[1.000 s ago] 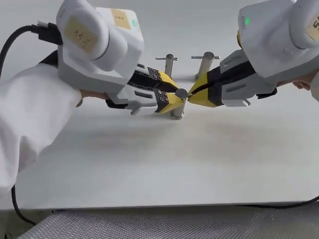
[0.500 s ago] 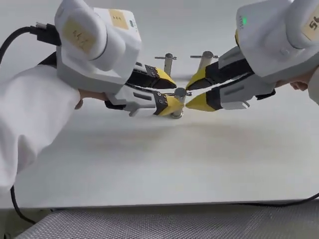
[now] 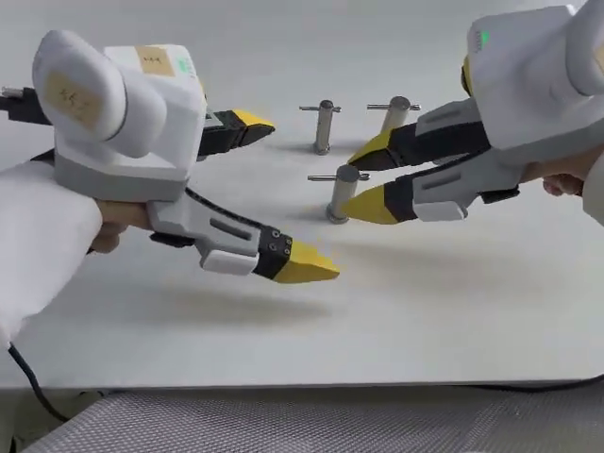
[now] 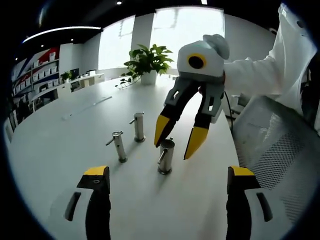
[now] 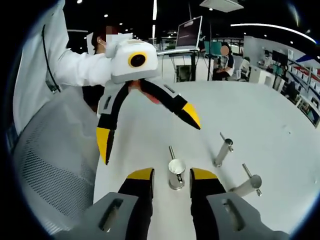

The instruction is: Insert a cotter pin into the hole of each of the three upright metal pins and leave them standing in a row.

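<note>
On the white counter (image 3: 283,330) stand three upright silver metal pins, each with a thin wire pin through the hole near its top. The far left metal pin (image 3: 324,132) and the far right metal pin (image 3: 394,115) stand side by side and apart. The near metal pin (image 3: 340,200) stands closer to the person, between those two in the head view. The near cotter pin (image 3: 321,177) lies level across its pin and sticks out on both sides. The far left cotter pin (image 3: 309,109) and the far right cotter pin (image 3: 375,108) sit level in the same way.

The right gripper (image 3: 349,186) reaches in from the right with its yellow-tipped jaws open. In the right gripper view the near metal pin stands between them, with a gap on each side, so they grip nothing. The left gripper view shows one tip beside the top of that pin and the other on its far side.

The left gripper (image 3: 306,197) hangs to the left of the pins, clear of all three. Its jaws are spread wide and hold nothing. One jaw points toward the far left metal pin, and the other is low over the near part of the counter.

A white sleeve (image 3: 38,245) covers the arm behind the left gripper, and a grey mesh chair back (image 3: 283,425) lies along the counter's near edge. A potted green plant (image 4: 147,62) stands at the far end of the counter in the left gripper view.
</note>
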Tool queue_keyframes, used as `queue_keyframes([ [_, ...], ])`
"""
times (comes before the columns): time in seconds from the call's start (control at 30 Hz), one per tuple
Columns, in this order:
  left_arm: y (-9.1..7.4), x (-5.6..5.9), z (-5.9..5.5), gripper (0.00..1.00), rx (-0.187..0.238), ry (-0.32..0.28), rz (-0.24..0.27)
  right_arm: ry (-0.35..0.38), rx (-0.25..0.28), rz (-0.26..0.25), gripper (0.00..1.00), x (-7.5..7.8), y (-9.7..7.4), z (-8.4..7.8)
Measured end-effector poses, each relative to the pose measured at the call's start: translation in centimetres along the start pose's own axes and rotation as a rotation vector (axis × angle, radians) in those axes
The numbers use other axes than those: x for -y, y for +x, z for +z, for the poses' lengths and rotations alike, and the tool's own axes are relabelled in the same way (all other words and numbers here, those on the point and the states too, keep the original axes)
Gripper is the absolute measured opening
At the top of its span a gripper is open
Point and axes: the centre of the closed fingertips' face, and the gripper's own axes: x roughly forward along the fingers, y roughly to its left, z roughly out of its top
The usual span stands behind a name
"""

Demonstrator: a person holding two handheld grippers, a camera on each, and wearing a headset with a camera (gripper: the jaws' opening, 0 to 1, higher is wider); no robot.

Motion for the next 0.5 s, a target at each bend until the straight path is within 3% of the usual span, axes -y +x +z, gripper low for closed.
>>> queue_keyframes([
  [0.3, 0.0, 0.9, -1.3, 0.99, -0.041, -0.016, -0.014, 0.024, 0.013, 0.011, 0.14, 0.1, 1.0, -0.1],
  [0.5, 0.3, 1.2, -0.8, 0.99, -0.003, -0.064, -0.014, 0.016, 0.011, 0.011, 0.10, 0.4, 1.1, 0.0],
])
